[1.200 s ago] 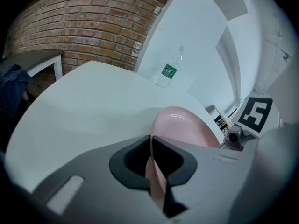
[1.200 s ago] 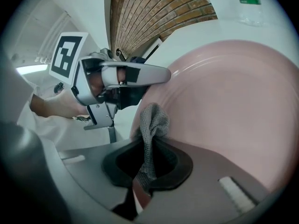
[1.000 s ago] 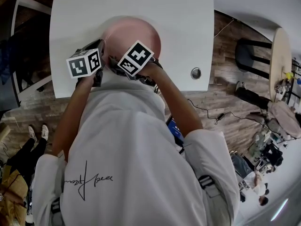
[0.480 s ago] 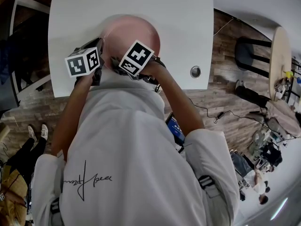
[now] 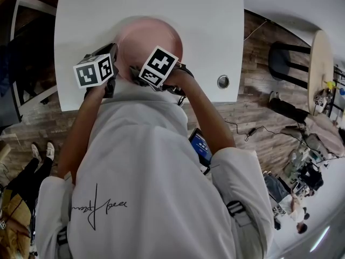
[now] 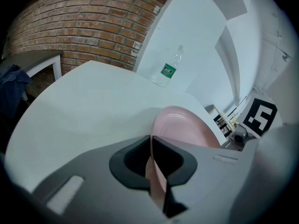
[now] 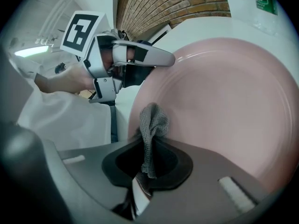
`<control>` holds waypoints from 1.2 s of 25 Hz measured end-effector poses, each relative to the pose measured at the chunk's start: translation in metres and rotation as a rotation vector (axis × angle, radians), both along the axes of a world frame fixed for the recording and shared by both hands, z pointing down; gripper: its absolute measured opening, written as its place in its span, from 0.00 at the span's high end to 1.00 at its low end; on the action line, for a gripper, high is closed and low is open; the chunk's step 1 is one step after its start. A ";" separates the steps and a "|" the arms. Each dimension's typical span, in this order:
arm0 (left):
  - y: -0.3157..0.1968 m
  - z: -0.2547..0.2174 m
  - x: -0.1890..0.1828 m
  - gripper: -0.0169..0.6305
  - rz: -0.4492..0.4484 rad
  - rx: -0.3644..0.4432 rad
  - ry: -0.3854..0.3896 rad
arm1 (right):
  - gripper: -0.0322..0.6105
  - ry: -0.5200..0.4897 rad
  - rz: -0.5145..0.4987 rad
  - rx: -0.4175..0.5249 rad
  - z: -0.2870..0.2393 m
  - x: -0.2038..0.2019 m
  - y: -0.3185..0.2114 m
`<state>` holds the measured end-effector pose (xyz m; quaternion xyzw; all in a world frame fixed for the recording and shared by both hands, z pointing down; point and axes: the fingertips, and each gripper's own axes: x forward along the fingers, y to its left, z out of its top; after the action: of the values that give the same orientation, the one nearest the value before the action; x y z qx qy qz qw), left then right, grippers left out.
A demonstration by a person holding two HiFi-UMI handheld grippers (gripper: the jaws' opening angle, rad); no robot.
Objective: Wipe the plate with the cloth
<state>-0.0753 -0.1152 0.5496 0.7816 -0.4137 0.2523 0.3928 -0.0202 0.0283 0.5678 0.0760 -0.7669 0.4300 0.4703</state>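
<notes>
A pink plate [image 5: 148, 39] is held tilted over the white table [image 5: 205, 26]. My left gripper [image 5: 114, 55] is shut on the plate's left rim. In the left gripper view the rim [image 6: 156, 171] runs edge-on between the jaws, and the plate face [image 6: 187, 127] shows beyond them. My right gripper [image 7: 147, 164] is shut on a grey knit cloth [image 7: 152, 125]. The cloth's bunched end presses on the plate's face [image 7: 219, 101] near its lower edge. The right gripper view also shows the left gripper [image 7: 163, 59] clamped on the rim. In the head view the marker cube [image 5: 159, 66] hides the cloth.
A clear water bottle [image 6: 169, 69] with a green label lies at the table's far side. A round cable hole [image 5: 223, 81] sits near the table's front right edge. A dark frame [image 5: 27, 47] stands left of the table, with a brick wall [image 6: 84, 27] behind.
My right gripper has turned a little and shifted slightly with the cloth against the plate. The left gripper and its hold on the rim have not moved.
</notes>
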 end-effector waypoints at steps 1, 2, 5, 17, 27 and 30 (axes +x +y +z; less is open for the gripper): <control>0.001 0.000 0.000 0.93 0.001 0.000 0.000 | 0.90 0.004 -0.006 0.004 0.000 0.000 0.001; 0.001 0.000 -0.001 0.93 0.002 0.000 0.000 | 0.90 0.009 -0.012 0.006 0.000 0.001 0.001; 0.001 0.000 -0.002 0.93 0.002 -0.001 0.000 | 0.90 0.020 -0.025 0.004 0.001 0.001 0.001; 0.003 0.000 -0.004 0.93 0.004 0.001 0.000 | 0.90 0.134 -0.151 0.032 0.002 0.026 0.004; 0.001 0.001 -0.003 0.93 0.009 0.006 -0.003 | 0.89 0.272 -0.252 0.069 0.005 0.056 0.002; 0.001 0.001 -0.002 0.93 0.009 0.003 -0.001 | 0.89 0.297 -0.259 0.075 0.005 0.064 -0.001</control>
<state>-0.0773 -0.1144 0.5509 0.7840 -0.4107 0.2539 0.3901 0.0437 0.0277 0.5729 0.0565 -0.7081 0.3210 0.6264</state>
